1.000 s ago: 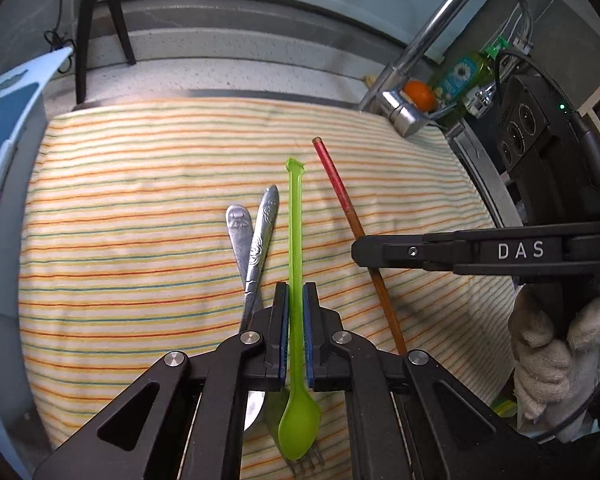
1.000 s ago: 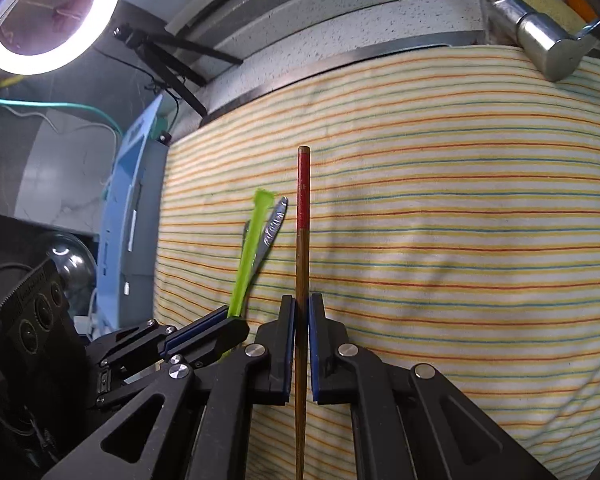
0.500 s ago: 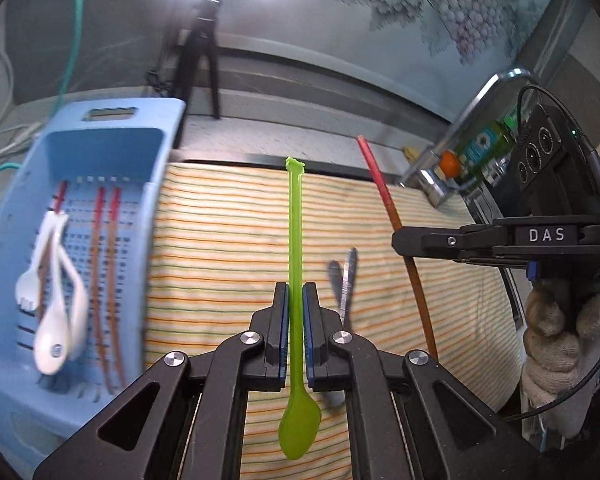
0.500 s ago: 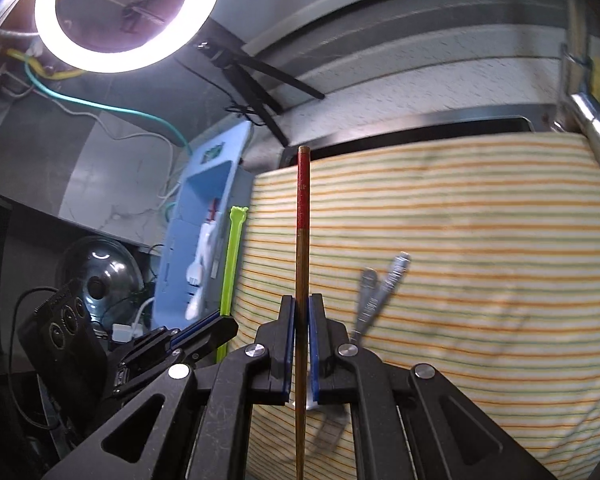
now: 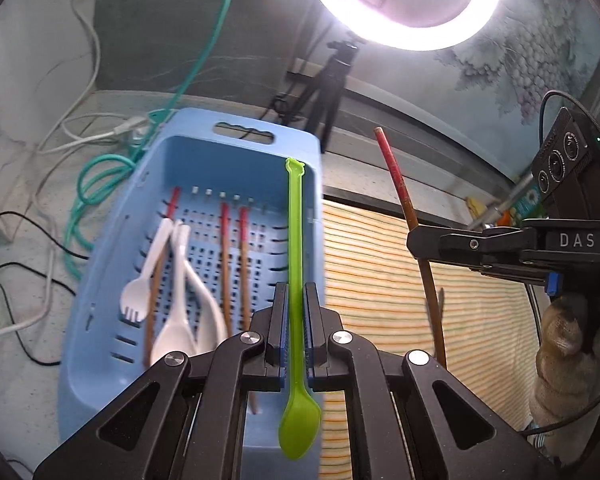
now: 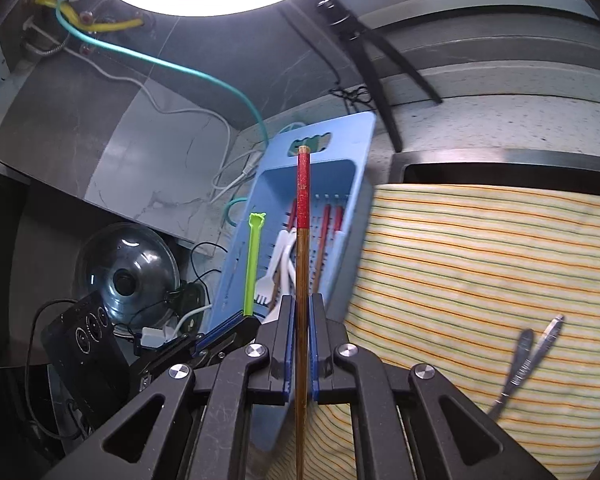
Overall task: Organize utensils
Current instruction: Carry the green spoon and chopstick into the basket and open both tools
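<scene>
Spoon (image 5: 295, 280), green plastic, judged light and flexible, pinched mid-handle by left gripper (image 5: 295, 332) fingers; right gripper (image 6: 300, 344) fingers clamp stiff chopstick (image 6: 302, 280).

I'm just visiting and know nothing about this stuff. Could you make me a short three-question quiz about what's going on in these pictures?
1. True or false: the left gripper is shut on a green spoon.
2. What does the right gripper hold? A) a metal fork B) a red-tipped chopstick C) a white spoon
3. Fill in: the white plastic utensils lie in the blue ____.

Key: 1 true; 2 B; 3 basket. The two metal utensils lie on the striped cloth.
</scene>
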Demonstrator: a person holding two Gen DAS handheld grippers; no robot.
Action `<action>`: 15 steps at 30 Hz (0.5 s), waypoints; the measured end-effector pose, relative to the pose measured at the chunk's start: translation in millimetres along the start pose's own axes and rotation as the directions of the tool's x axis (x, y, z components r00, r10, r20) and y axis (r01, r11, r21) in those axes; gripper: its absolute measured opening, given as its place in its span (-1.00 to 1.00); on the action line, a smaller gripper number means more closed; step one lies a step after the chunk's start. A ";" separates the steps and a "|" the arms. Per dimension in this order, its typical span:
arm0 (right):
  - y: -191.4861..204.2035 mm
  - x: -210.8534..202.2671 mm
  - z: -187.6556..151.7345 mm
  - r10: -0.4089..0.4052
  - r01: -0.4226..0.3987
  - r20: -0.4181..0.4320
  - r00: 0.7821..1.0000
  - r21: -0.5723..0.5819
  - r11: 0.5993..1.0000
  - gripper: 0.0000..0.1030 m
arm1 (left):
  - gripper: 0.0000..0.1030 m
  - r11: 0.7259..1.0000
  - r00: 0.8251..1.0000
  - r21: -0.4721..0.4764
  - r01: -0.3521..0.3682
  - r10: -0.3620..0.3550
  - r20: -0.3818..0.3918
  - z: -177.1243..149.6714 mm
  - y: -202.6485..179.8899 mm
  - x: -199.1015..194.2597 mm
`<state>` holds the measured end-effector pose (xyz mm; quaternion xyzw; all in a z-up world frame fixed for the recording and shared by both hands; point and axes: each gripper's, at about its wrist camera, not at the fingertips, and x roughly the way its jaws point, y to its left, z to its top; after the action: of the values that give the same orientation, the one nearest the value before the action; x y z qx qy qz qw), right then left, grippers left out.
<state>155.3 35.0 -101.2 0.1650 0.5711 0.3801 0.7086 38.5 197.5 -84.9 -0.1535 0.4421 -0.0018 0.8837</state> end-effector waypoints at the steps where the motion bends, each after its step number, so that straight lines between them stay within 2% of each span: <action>1: 2.0 5.3 2.4 0.004 -0.004 -0.003 1.000 0.002 1.000 -0.88 | -0.90 1.000 1.000 -0.009 -0.005 0.005 0.000 0.7 5.1 0.7; 5: 11.6 30.5 10.2 0.021 -0.020 -0.027 0.999 0.013 1.000 -0.88 | -0.90 0.999 1.000 -0.034 -0.025 0.025 -0.005 2.7 22.7 4.5; 15: 20.0 72.4 18.7 -0.022 0.020 -0.067 0.998 -0.023 1.000 -0.88 | -0.90 0.996 0.999 -0.076 -0.044 0.043 -0.019 7.6 43.7 19.4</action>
<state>170.1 104.5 -131.8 0.1382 0.5921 0.3844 0.6947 50.5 238.5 -107.8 -0.1773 0.4528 0.0329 0.8732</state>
